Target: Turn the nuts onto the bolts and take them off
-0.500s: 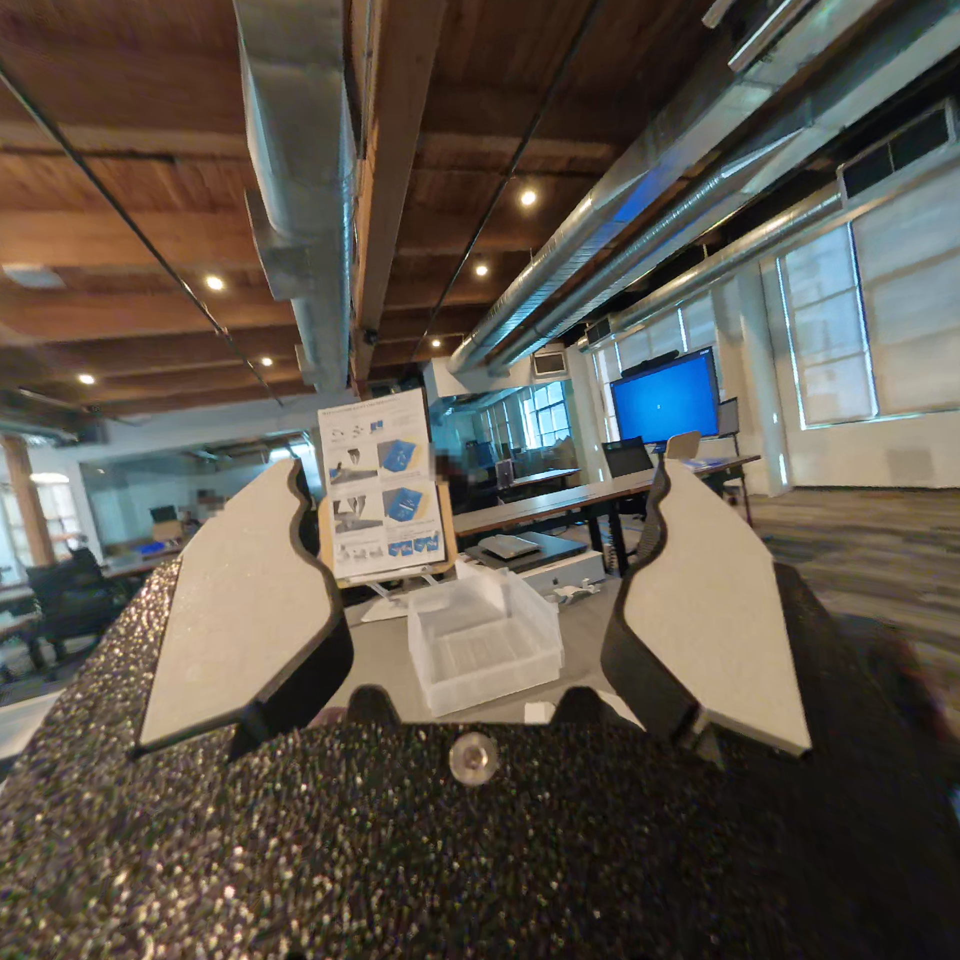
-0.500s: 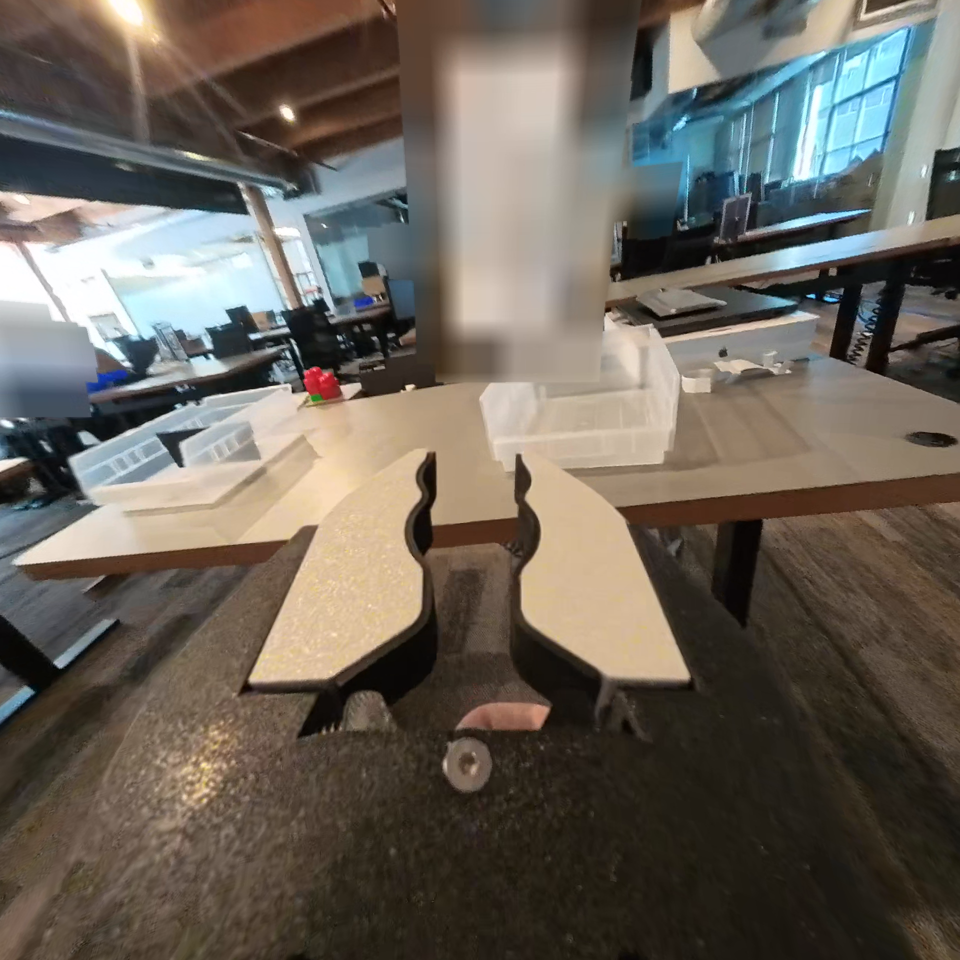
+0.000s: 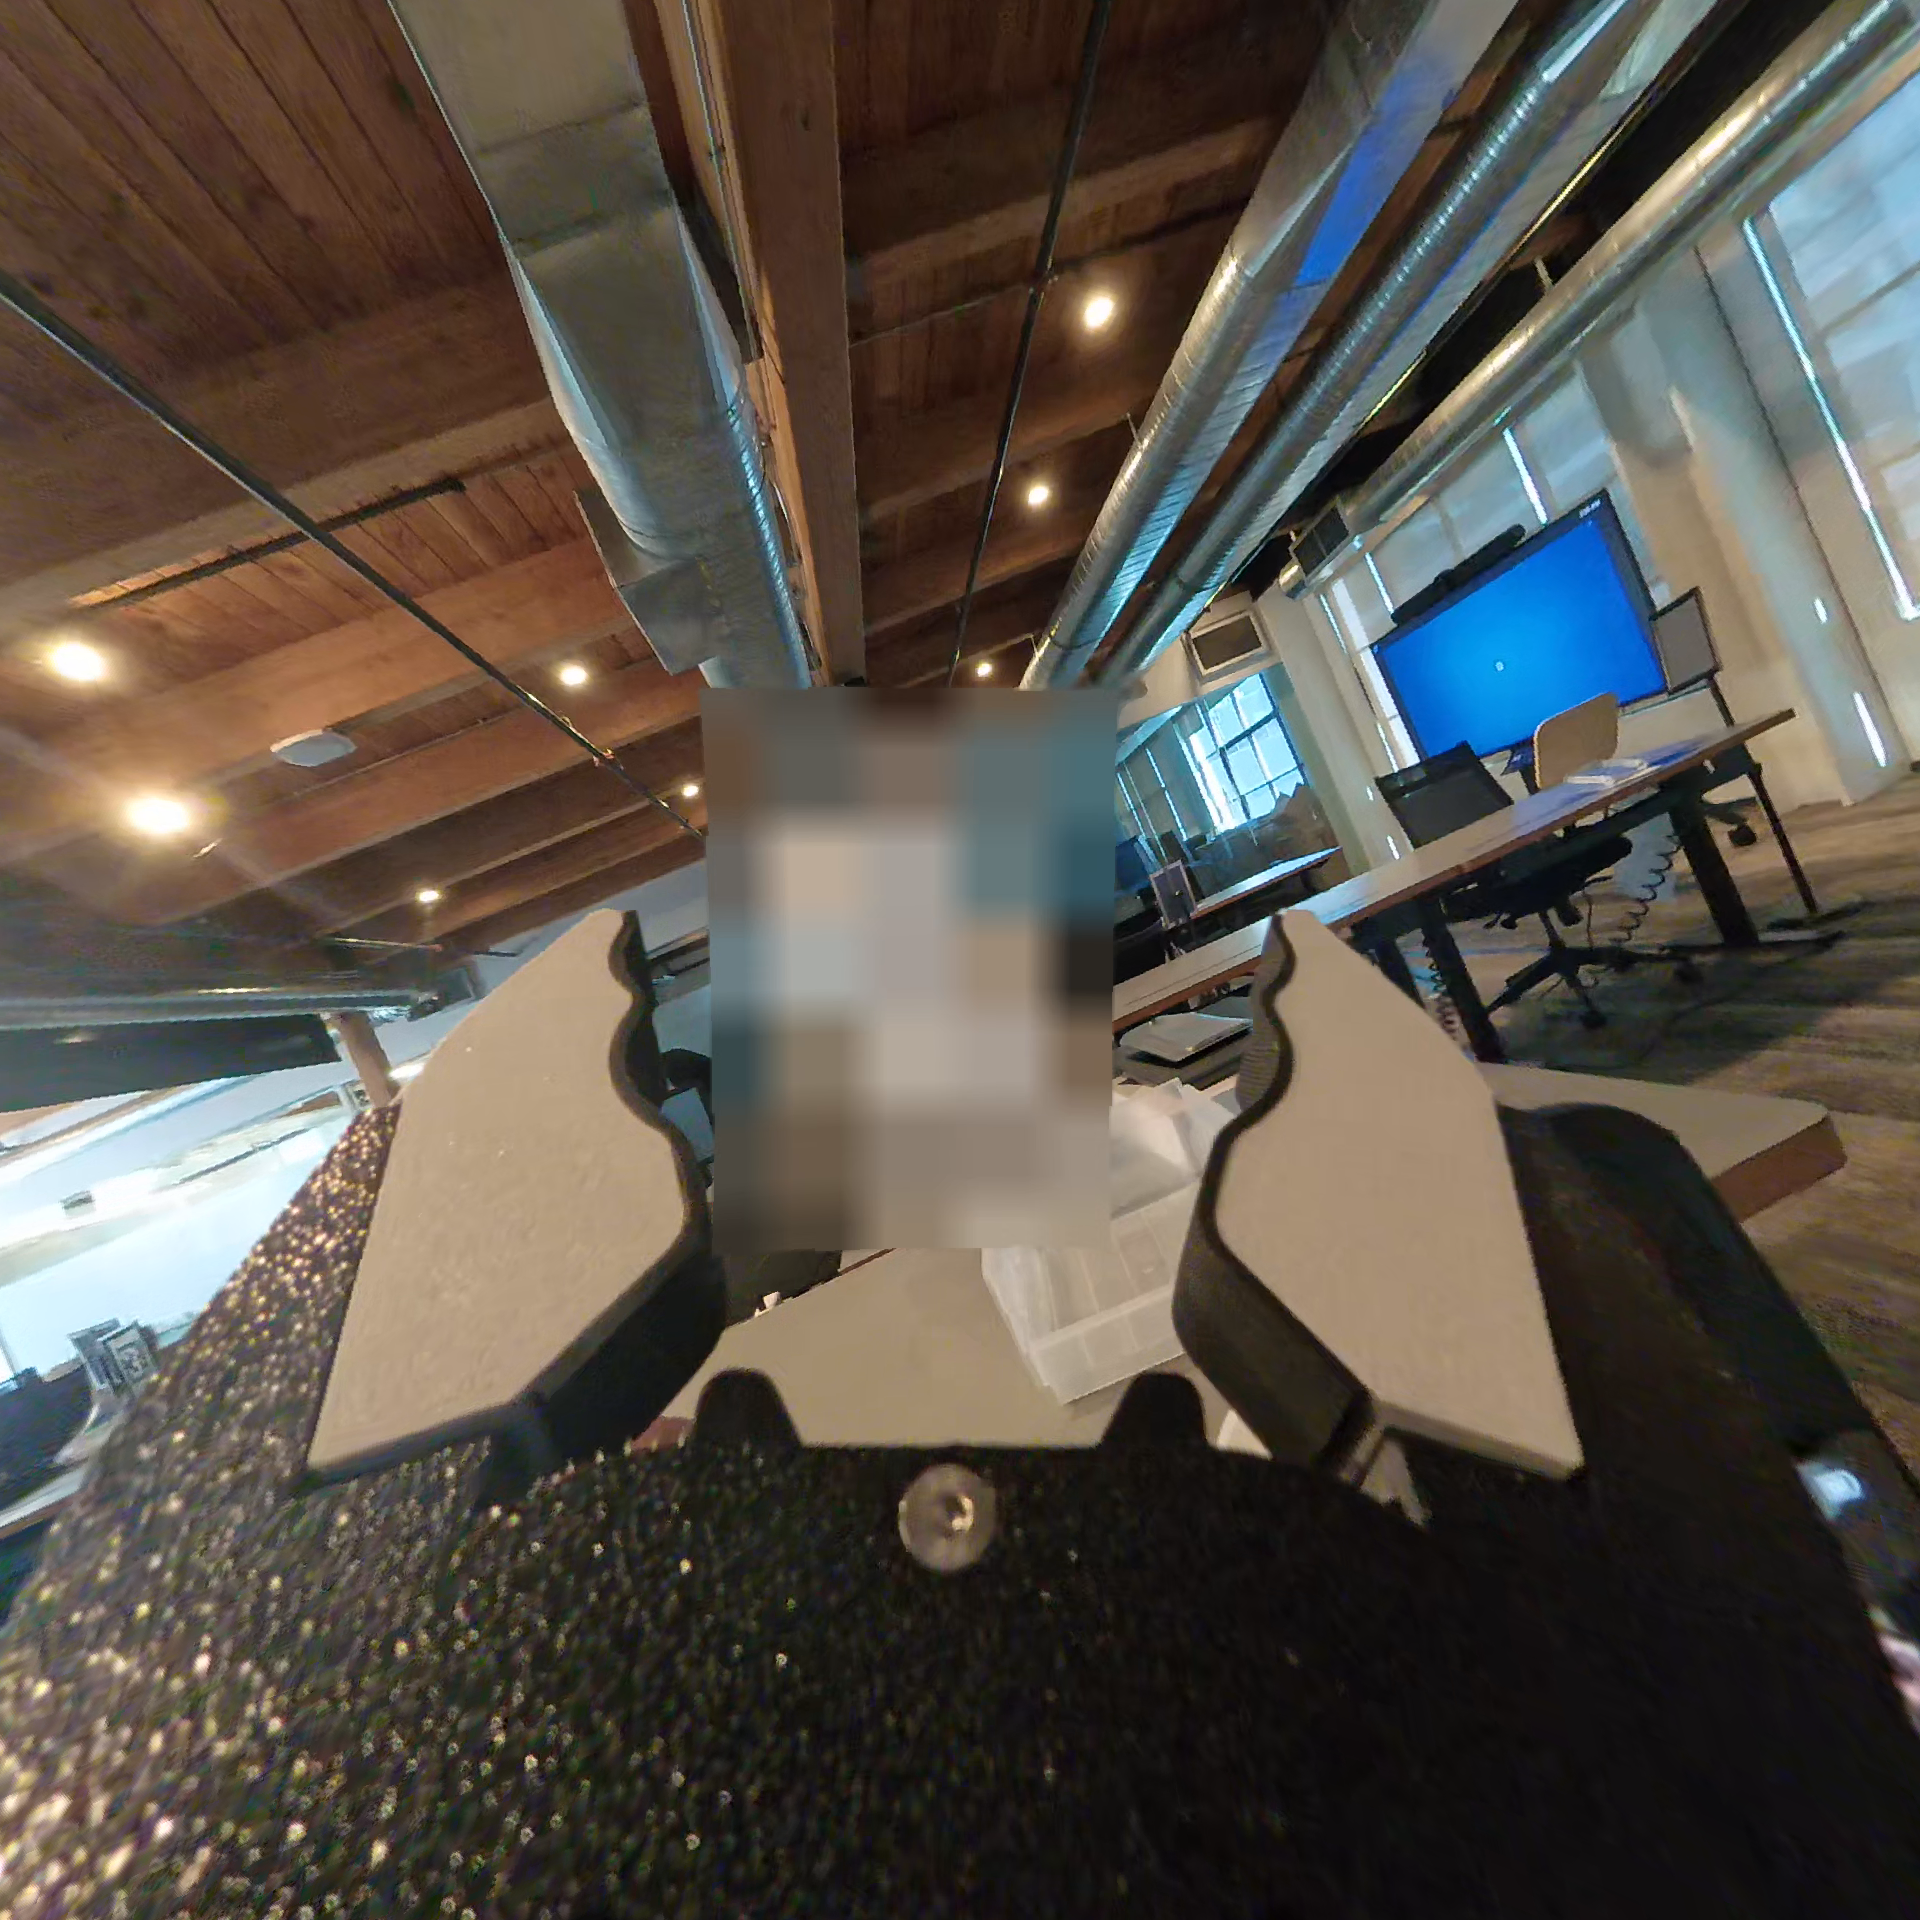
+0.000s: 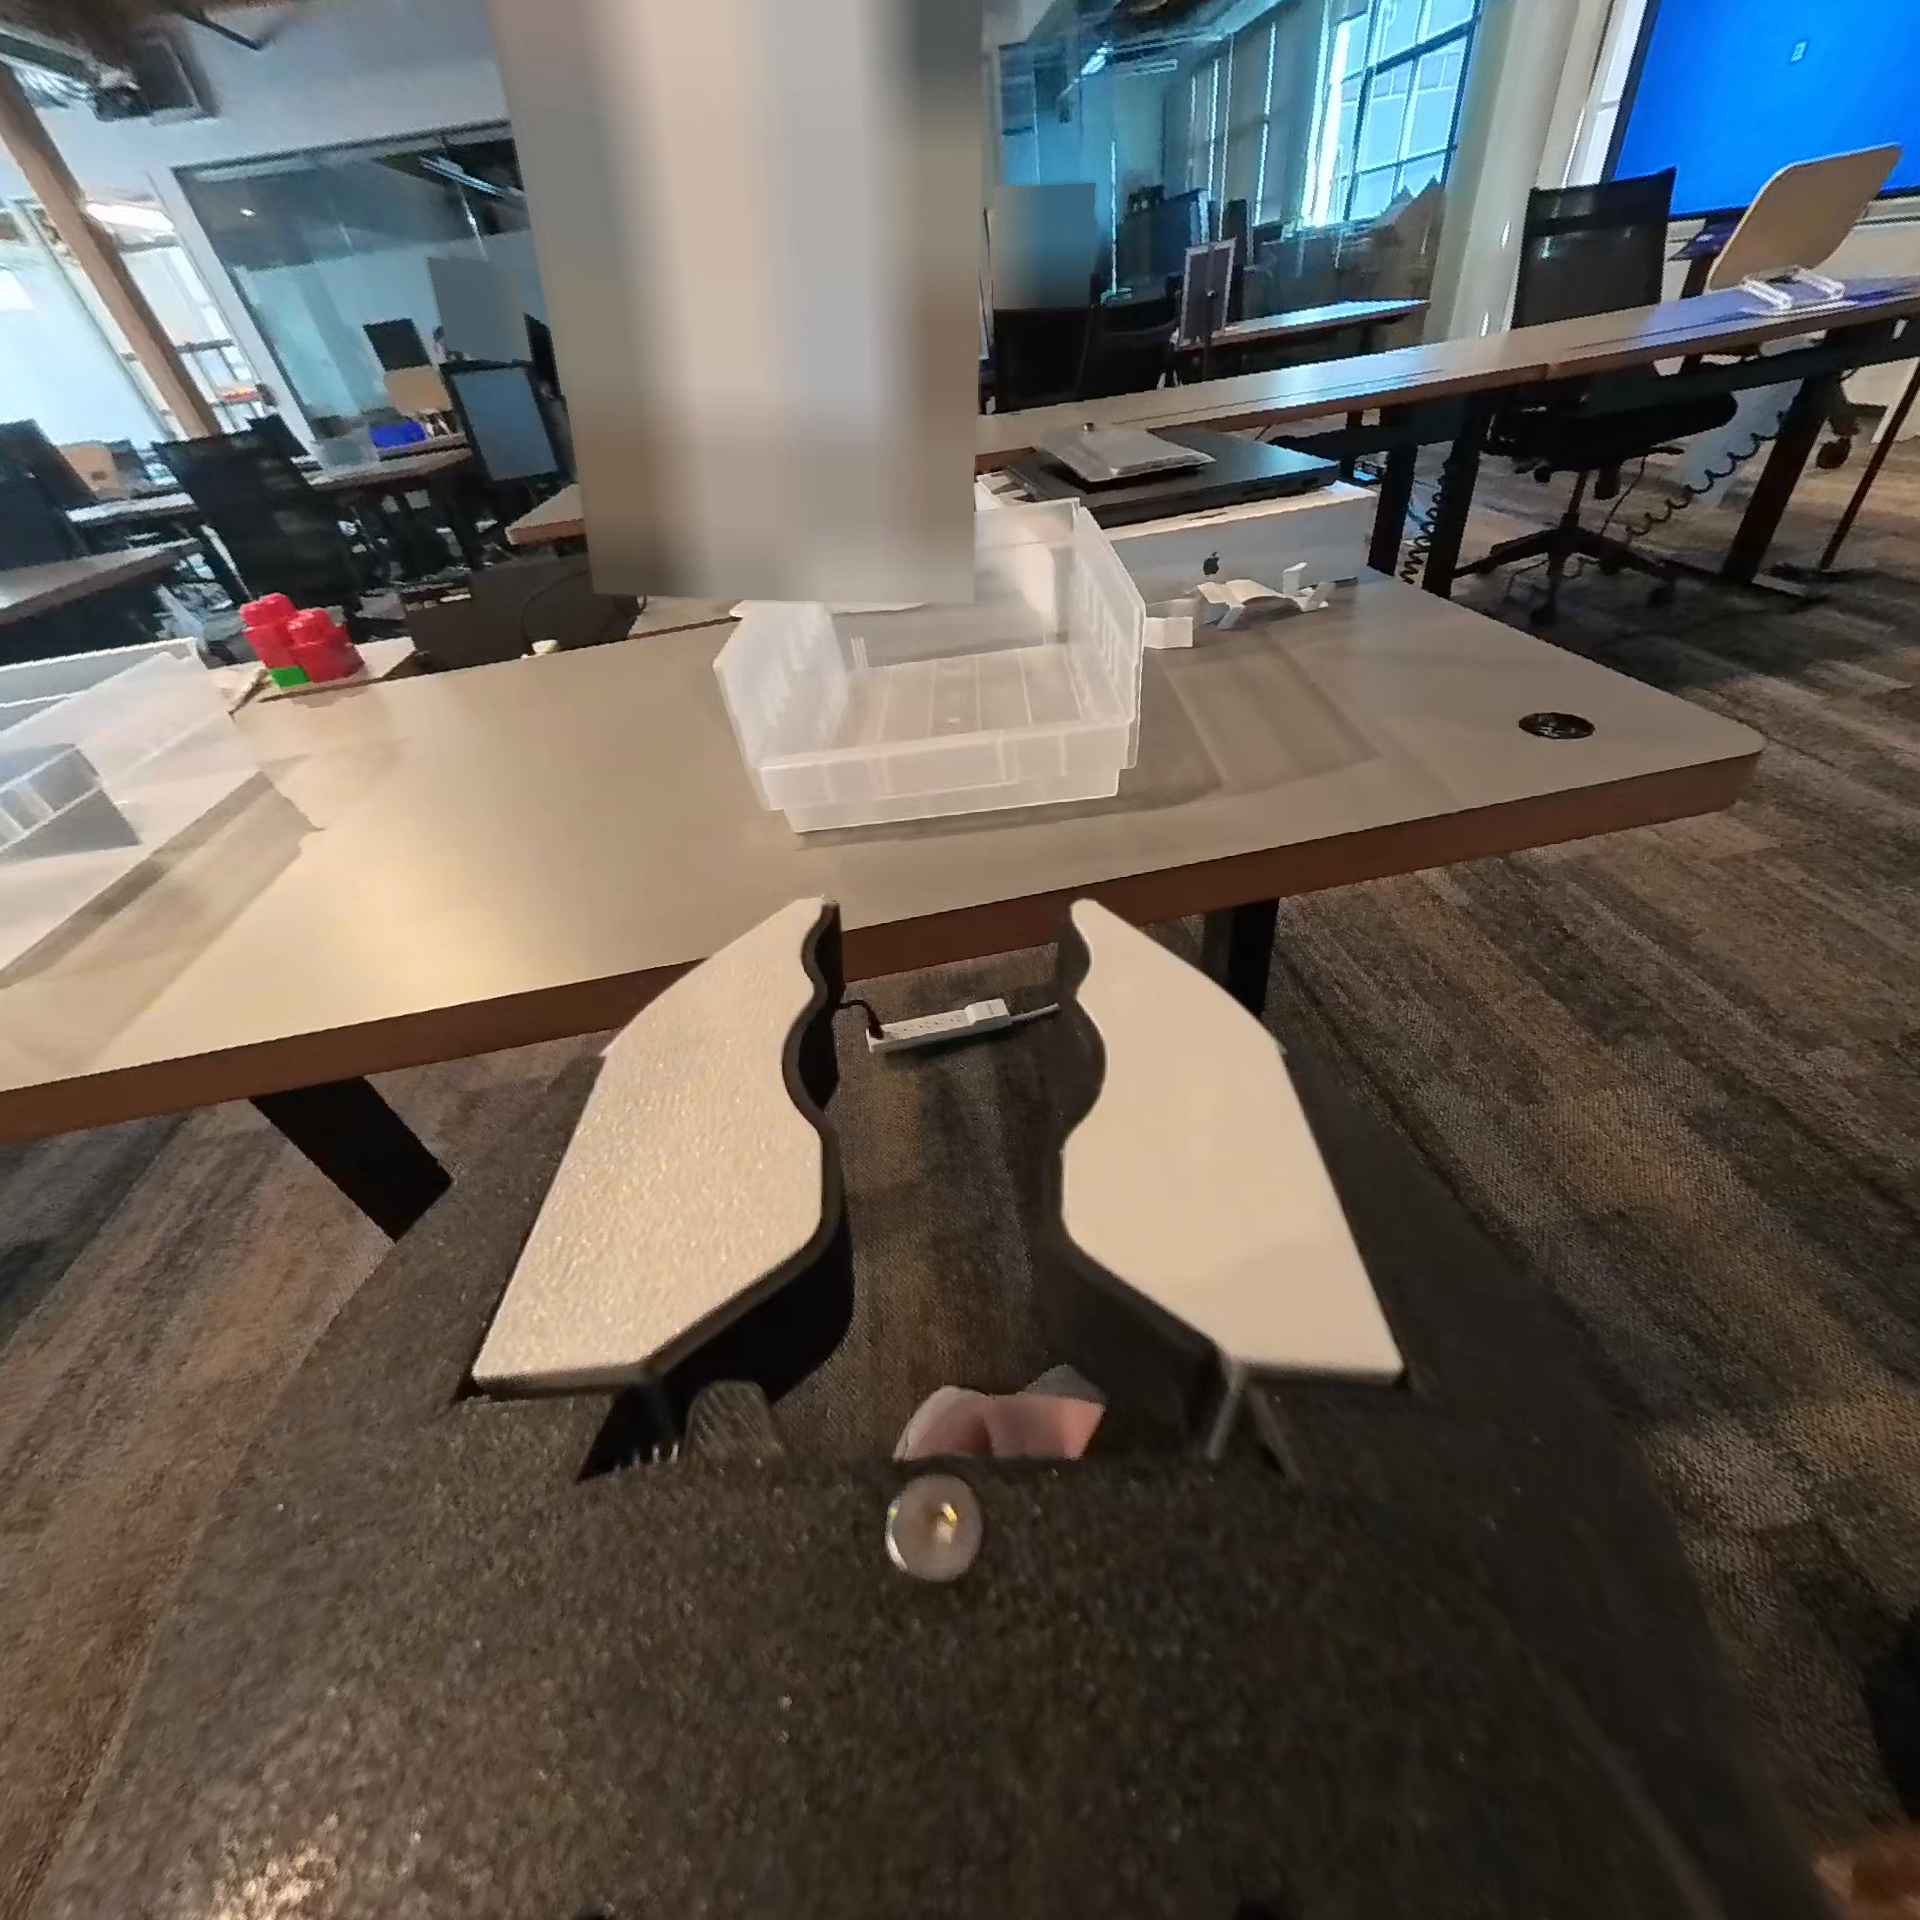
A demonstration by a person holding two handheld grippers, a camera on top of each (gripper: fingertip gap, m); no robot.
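Observation:
Red plastic pieces (image 4: 296, 639), likely the toy nuts and bolts, stand with a green piece (image 4: 289, 677) at the far left of the grey table (image 4: 540, 852) in the right wrist view. My right gripper (image 4: 953, 914) is open and empty. It hangs over the carpet just in front of the table's near edge, far from the red pieces. My left gripper (image 3: 954, 925) is wide open and empty and tilts up toward the ceiling. It is over the near part of the table (image 3: 894, 1361). No nuts or bolts show in the left wrist view.
A clear plastic bin (image 4: 935, 717) sits mid-table and also shows in the left wrist view (image 3: 1101, 1288). Clear trays (image 4: 94, 769) lie at the table's left. A white box (image 4: 1247, 530) with a laptop stands behind. A power strip (image 4: 940, 1023) lies on the carpet under the table. Left tips to right tips: about 20 centimeters.
The left gripper has tilted further up toward the ceiling. The right gripper's fingers have spread apart, and its view has shifted so the table sits higher and farther off.

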